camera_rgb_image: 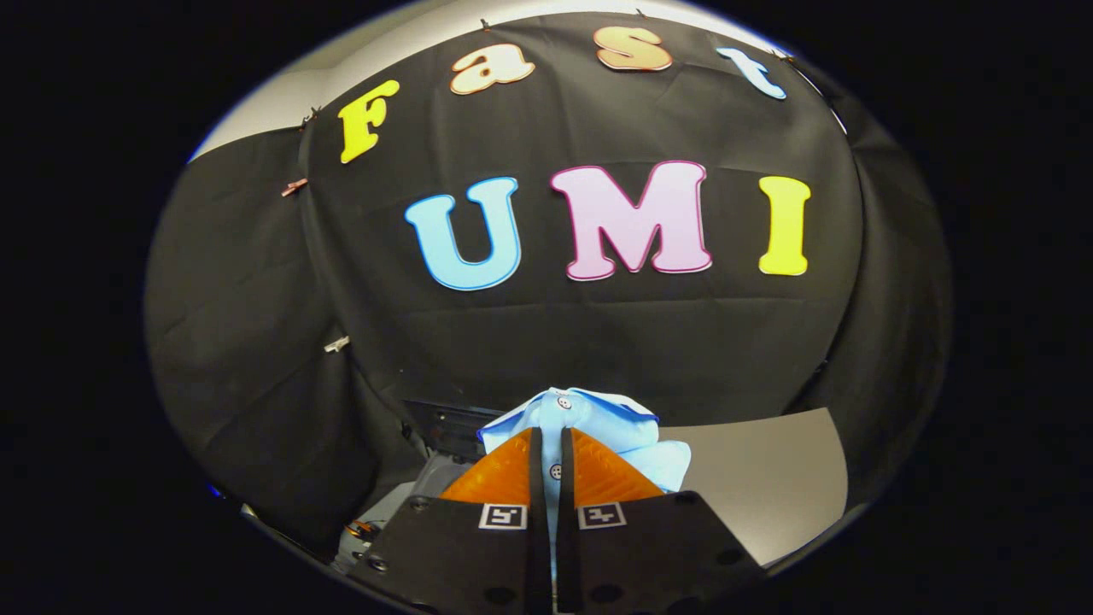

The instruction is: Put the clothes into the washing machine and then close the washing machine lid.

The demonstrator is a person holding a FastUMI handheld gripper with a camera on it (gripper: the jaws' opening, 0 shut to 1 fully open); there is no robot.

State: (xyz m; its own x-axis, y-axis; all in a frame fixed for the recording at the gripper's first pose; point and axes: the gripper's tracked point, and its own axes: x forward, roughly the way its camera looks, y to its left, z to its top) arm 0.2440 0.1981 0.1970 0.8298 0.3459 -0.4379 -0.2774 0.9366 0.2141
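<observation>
1. Claw point(551, 444): fingers drawn nearly together, only a narrow slit between them. A strip of shirt runs through that slit, pinched from both sides. Clenched on the shirt.

2. Shirt point(598, 423): light blue, small pale buttons. One button sits in the slit between the fingers, another just past the tips on the raised fold. The cloth bunches up ahead of the tips and spills more to the claw's right than to its left.

3. Shirt's axis: the button strip runs lengthwise along the fingers, from near the claw's base out past the tips, so the long line of the visible cloth points straight ahead. The rest of the garment is crumpled; overall lie cannot be told.

4. Table point(768, 478): pale grey flat surface, ahead and to the claw's right, partly behind the shirt bundle. Whether the shirt touches it cannot be told.

5. Machine point(444, 431): dark panel with lighter grey parts below, ahead and to the claw's left, close beside the left finger. Mostly hidden by the claw body; lid position cannot be told.

6. Booth wall point(256, 342): black cloth, well beyond the tips, behind the shirt, table and machine.
</observation>
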